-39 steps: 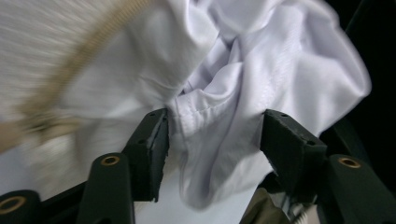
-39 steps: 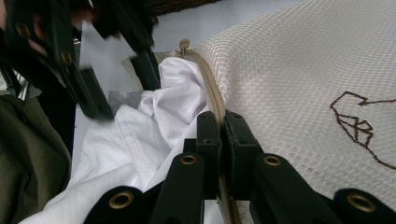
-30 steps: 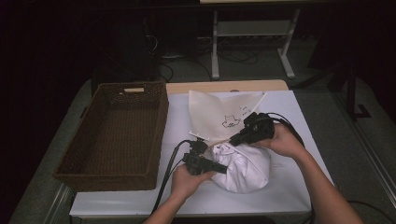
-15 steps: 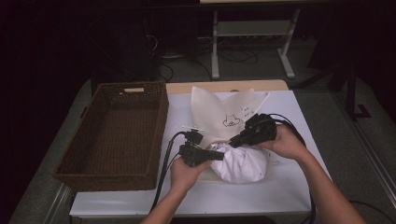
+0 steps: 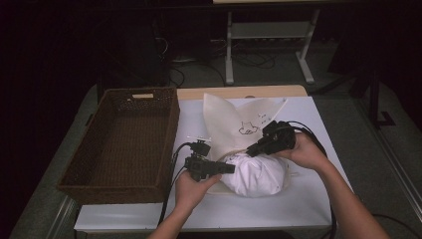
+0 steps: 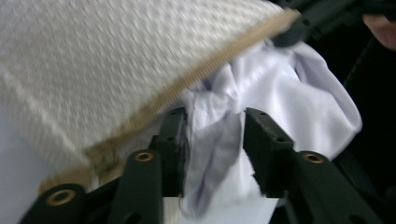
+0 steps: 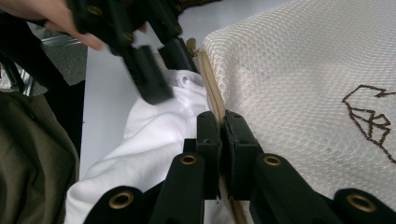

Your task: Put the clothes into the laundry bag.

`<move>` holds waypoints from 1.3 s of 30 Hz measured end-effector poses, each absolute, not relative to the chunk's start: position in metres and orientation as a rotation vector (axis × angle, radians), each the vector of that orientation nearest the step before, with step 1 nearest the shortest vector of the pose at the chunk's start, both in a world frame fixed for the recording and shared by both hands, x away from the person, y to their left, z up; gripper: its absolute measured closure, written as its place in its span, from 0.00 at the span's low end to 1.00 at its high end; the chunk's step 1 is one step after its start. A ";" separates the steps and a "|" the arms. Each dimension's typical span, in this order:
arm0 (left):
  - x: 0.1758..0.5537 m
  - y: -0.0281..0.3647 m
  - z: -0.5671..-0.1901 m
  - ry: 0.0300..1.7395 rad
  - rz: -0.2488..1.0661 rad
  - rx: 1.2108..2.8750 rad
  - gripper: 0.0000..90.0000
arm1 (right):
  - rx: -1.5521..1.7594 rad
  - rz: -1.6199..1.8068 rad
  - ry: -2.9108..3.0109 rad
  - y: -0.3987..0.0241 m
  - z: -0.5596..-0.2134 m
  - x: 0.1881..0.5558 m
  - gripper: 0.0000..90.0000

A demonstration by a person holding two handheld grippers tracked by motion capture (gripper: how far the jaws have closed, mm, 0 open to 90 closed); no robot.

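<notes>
white garment (image 6: pixel 280 93) half in mesh bag (image 7: pixel 303 70); right gripper (image 7: pixel 221 122) pinches zip edge, left gripper (image 6: pixel 215 140) jaws just opening, cloth between. garment could slip back out.

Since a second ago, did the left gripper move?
Yes. The left gripper has drawn back from the white cloth toward the wicker basket, its fingers just opening.
</notes>
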State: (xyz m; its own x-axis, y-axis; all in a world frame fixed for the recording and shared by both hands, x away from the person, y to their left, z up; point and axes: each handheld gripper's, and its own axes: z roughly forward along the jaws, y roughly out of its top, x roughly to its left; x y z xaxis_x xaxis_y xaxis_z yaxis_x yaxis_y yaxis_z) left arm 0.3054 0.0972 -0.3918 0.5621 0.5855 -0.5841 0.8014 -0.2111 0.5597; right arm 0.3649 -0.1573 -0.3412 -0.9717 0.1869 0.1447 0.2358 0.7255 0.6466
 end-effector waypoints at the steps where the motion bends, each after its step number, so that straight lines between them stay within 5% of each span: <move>1: 0.303 0.099 -0.391 1.114 -0.306 1.920 0.61 | -0.350 -1.082 -2.855 -0.157 -0.341 0.365 0.94; 9: 0.302 0.083 -0.411 1.141 -0.349 2.009 0.50 | -0.346 -1.086 -2.854 -0.154 -0.343 0.366 0.94; 11: 0.306 0.075 -0.419 1.146 -0.376 2.015 0.53 | -0.341 -1.086 -2.855 -0.153 -0.343 0.366 0.94; 14: 0.311 0.064 -0.426 1.114 -0.389 2.015 0.80 | -0.341 -1.076 -2.857 -0.154 -0.343 0.365 0.94; 16: 0.314 0.061 -0.426 1.100 -0.380 2.003 0.87 | -0.338 -1.065 -2.866 -0.155 -0.344 0.365 0.94; 29: 0.311 0.084 -0.385 1.013 -0.339 1.851 0.90 | -0.283 -1.149 -2.831 -0.162 -0.326 0.351 0.95; 39: 0.325 0.066 -0.411 1.168 -0.241 1.767 0.89 | -0.316 -1.106 -2.855 -0.157 -0.329 0.356 0.95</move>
